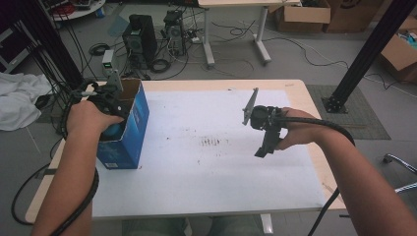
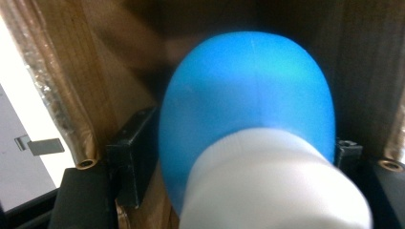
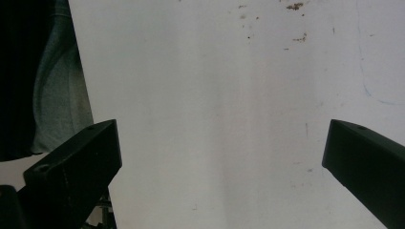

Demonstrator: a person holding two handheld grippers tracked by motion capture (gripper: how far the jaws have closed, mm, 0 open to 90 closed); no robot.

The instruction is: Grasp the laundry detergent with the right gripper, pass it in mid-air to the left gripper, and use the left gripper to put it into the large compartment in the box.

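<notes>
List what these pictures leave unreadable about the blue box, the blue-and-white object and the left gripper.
- Blue-and-white object, left gripper view: blurred, too close to identify; whether the pads press it is unclear.
- Left gripper, high view: jaws hidden by the hand and blue box.
- Box floor: hidden by its walls and the object.

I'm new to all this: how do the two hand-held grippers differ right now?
The left gripper reaches into the blue box, while the right gripper hangs over the white mat. The left has a blue and white object between its fingers; the right's are wide apart with nothing between. Both are black, with trailing cables.
</notes>
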